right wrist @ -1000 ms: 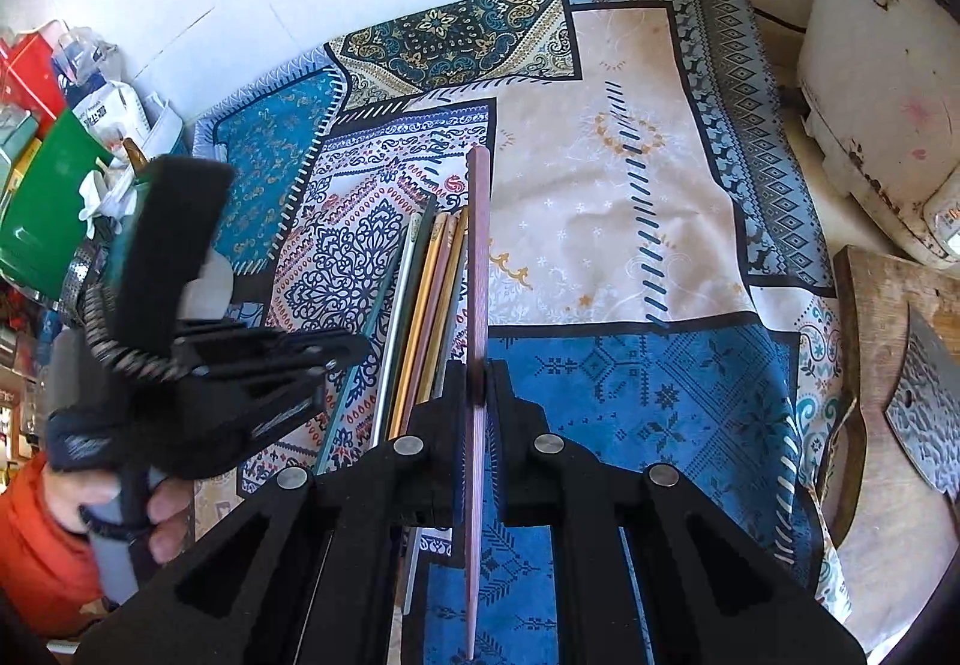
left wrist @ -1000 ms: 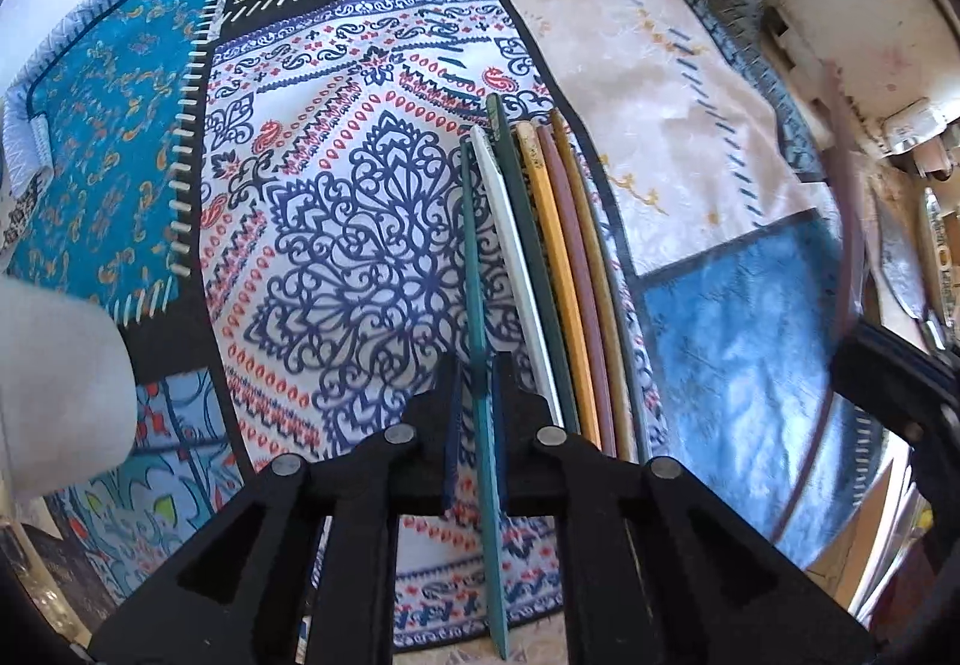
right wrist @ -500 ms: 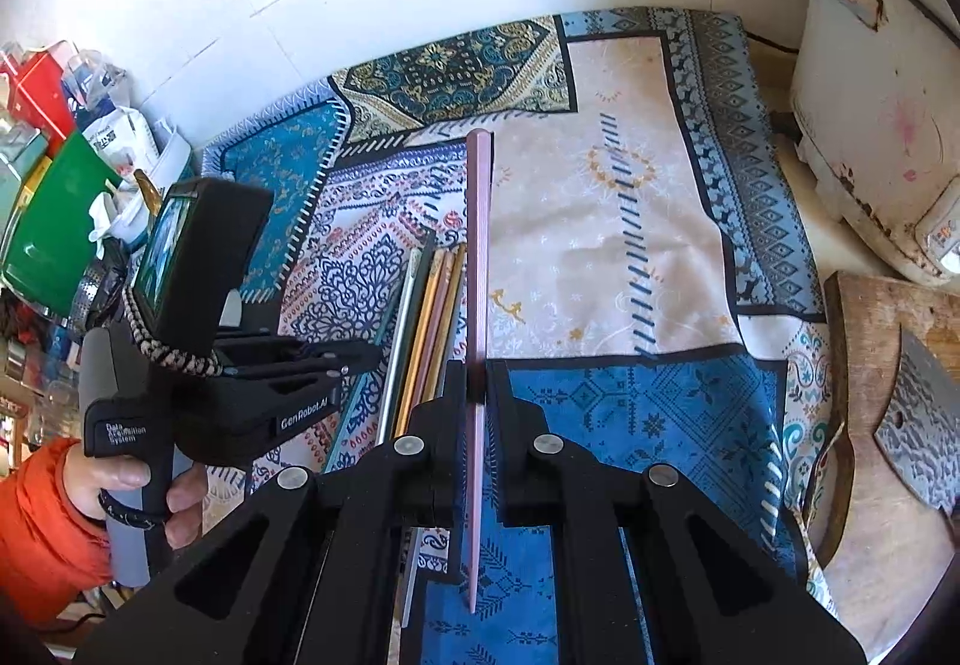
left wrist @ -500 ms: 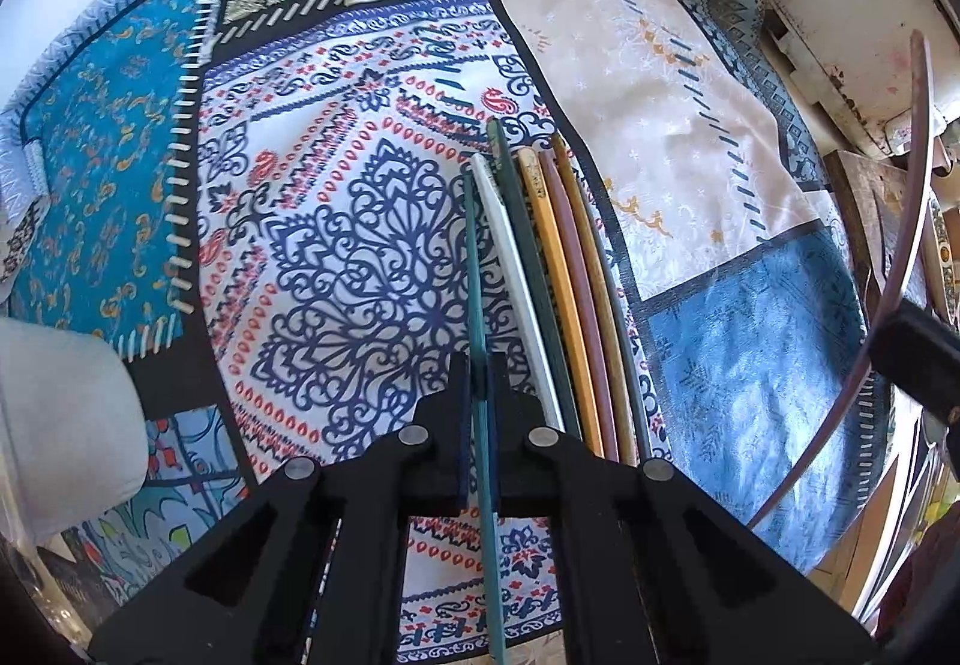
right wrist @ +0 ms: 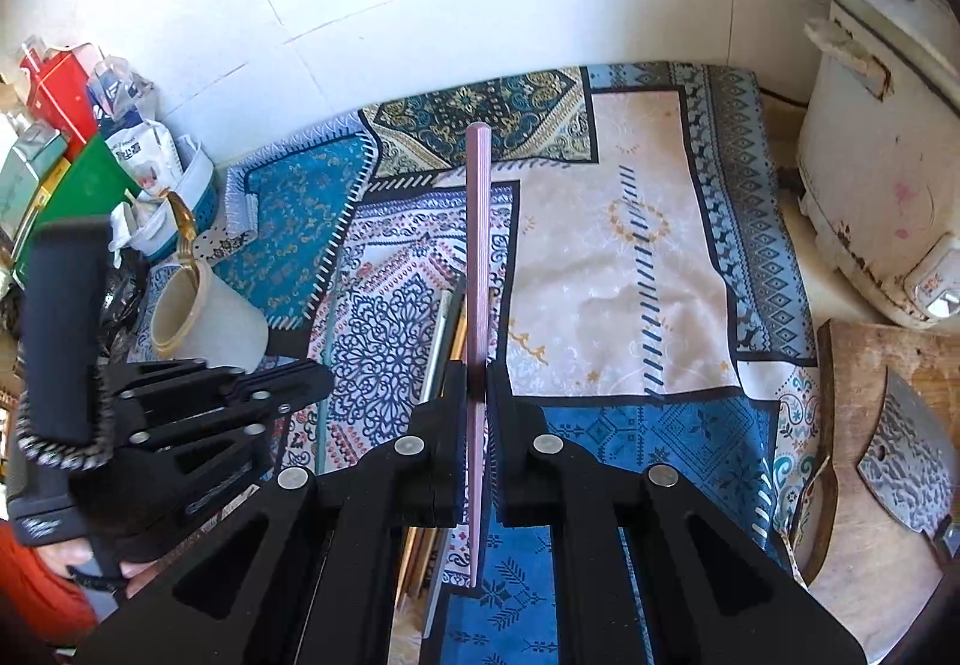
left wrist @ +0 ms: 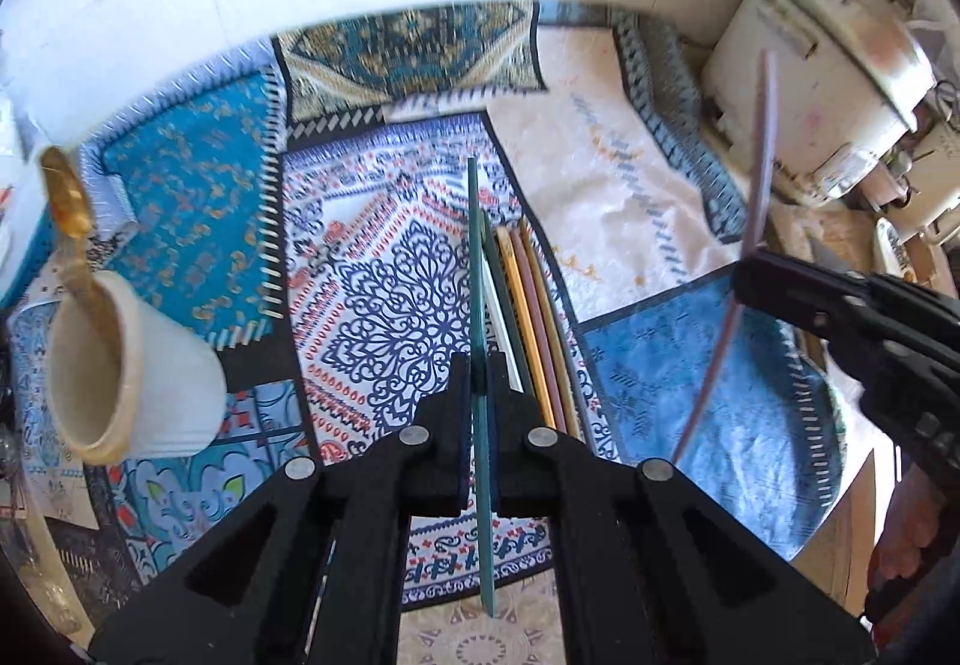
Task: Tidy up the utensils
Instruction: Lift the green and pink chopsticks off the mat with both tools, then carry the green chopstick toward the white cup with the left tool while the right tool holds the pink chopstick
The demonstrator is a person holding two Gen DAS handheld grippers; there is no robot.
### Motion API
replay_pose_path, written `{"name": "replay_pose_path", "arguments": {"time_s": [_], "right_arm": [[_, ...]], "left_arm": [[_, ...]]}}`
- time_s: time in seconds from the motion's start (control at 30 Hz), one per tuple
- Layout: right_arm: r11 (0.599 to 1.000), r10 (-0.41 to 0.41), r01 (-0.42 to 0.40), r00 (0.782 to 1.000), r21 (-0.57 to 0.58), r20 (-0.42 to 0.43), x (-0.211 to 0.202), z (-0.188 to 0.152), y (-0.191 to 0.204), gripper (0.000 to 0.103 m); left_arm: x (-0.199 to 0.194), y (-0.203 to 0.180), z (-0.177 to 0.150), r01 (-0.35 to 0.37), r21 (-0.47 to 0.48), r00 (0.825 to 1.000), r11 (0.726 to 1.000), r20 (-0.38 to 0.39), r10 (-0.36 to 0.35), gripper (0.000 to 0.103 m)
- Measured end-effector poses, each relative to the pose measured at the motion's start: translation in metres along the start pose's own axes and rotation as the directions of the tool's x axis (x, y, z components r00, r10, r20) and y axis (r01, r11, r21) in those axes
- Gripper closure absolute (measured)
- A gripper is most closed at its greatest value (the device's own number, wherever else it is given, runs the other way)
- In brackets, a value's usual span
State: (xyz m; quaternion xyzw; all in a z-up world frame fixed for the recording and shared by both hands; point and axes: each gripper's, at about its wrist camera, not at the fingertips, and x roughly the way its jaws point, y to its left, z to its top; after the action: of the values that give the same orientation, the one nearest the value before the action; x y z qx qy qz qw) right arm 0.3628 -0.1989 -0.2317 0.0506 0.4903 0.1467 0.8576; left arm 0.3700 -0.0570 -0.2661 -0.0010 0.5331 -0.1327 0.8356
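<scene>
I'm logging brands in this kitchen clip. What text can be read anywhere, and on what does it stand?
Nothing reads clearly enough to quote.
white bag: dark print, too small to read.
left gripper: pale lettering on its side and handle, too blurred.
white appliance: a label at its lower corner, too small.

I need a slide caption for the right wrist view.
Right gripper shut on a mauve chopstick above the patterned patchwork cloth; remaining chopsticks lie below.

The cup (left wrist: 129,365) stands at the left of the frame on the cloth (left wrist: 630,197); the chopsticks (left wrist: 528,317) lie at the centre.
</scene>
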Motion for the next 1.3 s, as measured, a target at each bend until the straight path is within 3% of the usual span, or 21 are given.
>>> {"name": "replay_pose_path", "arguments": {"time_s": [0.43, 0.93, 1.17, 1.23, 1.3], "right_arm": [[0.999, -0.004, 0.009, 0.995, -0.043, 0.105, -0.030, 0.011, 0.034, 0.097], [0.992, 0.026, 0.002, 0.974, -0.126, 0.224, -0.055, 0.038, 0.087, 0.097], [0.992, 0.015, 0.018, 0.964, -0.121, 0.267, -0.065, 0.047, 0.089, 0.097], [0.994, 0.007, 0.024, 0.963, -0.111, 0.270, -0.067, 0.047, 0.084, 0.097], [0.994, -0.007, 0.036, 0.962, -0.101, 0.273, -0.070, 0.045, 0.076, 0.097]], "left_arm": [[-0.070, 0.010, -0.010, 0.003, -0.006, 0.985, 1.000, 0.171, -0.002, 0.101], [-0.143, 0.041, -0.011, -0.033, -0.028, 0.937, 0.999, 0.346, 0.041, 0.103], [-0.134, 0.057, -0.016, -0.015, -0.067, 0.958, 0.998, 0.283, 0.033, 0.101], [-0.120, 0.053, -0.017, -0.013, -0.050, 0.971, 0.999, 0.237, 0.025, 0.096], [-0.102, 0.044, -0.017, 0.003, -0.034, 0.982, 0.999, 0.188, 0.003, 0.084]]}}
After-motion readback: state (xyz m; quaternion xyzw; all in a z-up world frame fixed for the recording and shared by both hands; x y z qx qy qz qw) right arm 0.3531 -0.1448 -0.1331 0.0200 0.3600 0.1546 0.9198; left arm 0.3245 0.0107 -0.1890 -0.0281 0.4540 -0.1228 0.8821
